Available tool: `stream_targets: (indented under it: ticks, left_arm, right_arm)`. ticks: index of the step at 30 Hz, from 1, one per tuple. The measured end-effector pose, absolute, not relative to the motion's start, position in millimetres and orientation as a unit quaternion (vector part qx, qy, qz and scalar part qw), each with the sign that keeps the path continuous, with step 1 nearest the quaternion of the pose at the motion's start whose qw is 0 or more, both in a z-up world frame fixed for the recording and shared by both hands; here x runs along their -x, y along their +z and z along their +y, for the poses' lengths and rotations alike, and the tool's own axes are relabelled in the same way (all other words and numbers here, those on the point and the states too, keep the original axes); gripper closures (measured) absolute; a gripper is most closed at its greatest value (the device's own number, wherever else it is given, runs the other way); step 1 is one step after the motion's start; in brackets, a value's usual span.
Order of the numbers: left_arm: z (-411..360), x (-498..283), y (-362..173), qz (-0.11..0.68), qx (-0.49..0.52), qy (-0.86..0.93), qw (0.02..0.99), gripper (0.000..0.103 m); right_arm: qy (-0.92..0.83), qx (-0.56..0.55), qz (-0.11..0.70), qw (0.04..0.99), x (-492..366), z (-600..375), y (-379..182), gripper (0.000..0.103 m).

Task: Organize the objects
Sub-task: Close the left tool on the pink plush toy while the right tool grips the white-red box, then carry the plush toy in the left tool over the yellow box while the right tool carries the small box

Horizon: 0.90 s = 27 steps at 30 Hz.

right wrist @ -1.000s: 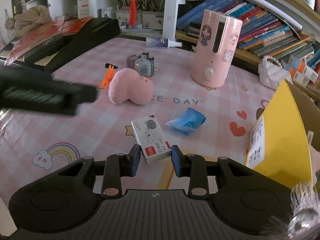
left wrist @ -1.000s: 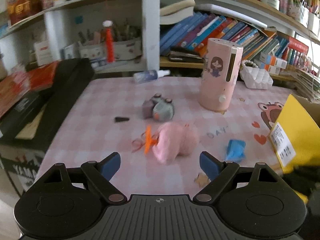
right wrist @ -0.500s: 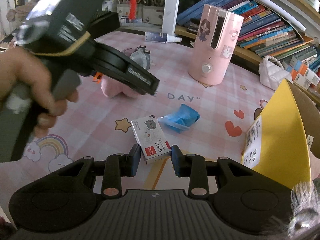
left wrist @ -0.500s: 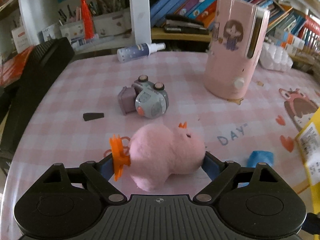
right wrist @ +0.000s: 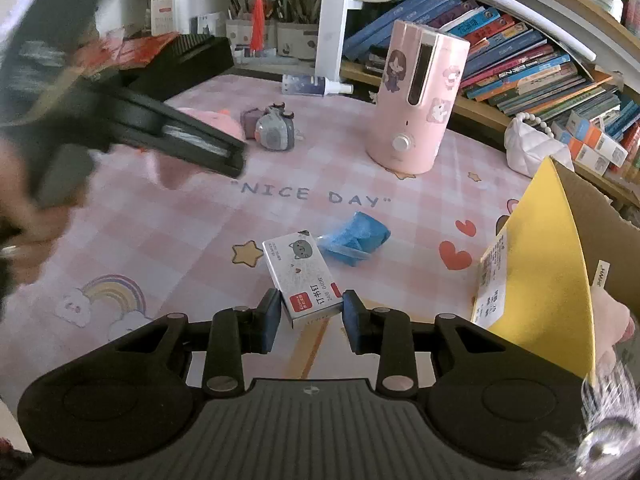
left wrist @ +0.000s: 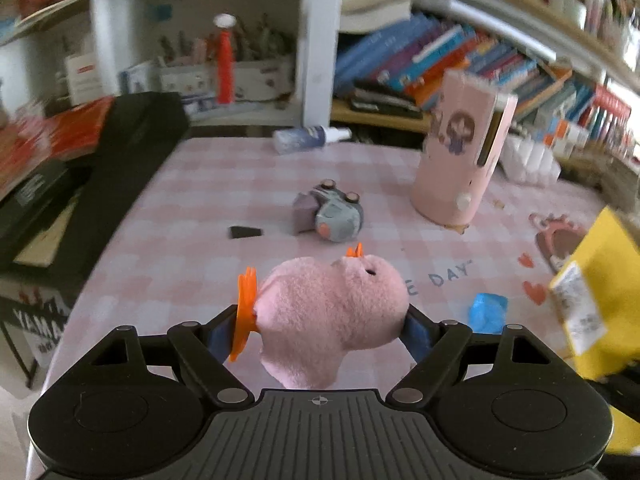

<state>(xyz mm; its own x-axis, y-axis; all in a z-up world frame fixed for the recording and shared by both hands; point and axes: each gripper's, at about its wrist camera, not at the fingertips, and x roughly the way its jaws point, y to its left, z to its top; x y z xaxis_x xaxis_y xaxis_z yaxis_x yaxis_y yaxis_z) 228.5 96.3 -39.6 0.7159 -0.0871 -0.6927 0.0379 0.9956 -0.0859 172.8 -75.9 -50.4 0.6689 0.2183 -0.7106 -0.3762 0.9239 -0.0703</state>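
Observation:
My left gripper (left wrist: 320,330) is shut on a pink plush toy (left wrist: 332,312) with orange feet and holds it lifted off the pink checked tablecloth (left wrist: 192,248). My right gripper (right wrist: 308,314) is shut on a small grey staple box (right wrist: 302,274) with a cat face and holds it low over the cloth. In the right wrist view the left gripper (right wrist: 192,148) shows blurred at the left, with the plush (right wrist: 216,122) partly hidden behind it. A crumpled blue item (right wrist: 354,238) lies just beyond the staple box.
A tall pink humidifier (right wrist: 416,100) stands at the back. A small grey toy camera (left wrist: 332,216) and a black wedge (left wrist: 245,232) lie mid-table. A yellow-lined cardboard box (right wrist: 560,256) stands at the right. A spray bottle (left wrist: 310,138), bookshelves and a black case (left wrist: 120,168) border the table.
My left gripper moved forward to the plush, shut on it and lifted it off the cloth. The right gripper kept hold of the staple box, almost still.

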Motion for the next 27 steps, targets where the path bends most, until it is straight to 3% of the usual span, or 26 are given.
stream_targets:
  ticks: [11, 27]
  left_arm:
    - [122.4, -148.2, -6.7, 0.348, 0.078, -0.031, 0.934, 0.020]
    - [129.8, -70.4, -3.8, 0.332, 0.071, -0.057, 0.939, 0.020]
  right_arm:
    - [0.152, 0.056, 0.366, 0.916, -146.2, -81.0, -21.6, 0.072]
    - [0.138, 0.058, 0.353, 0.924, -75.2, -66.5, -6.6, 0.072]
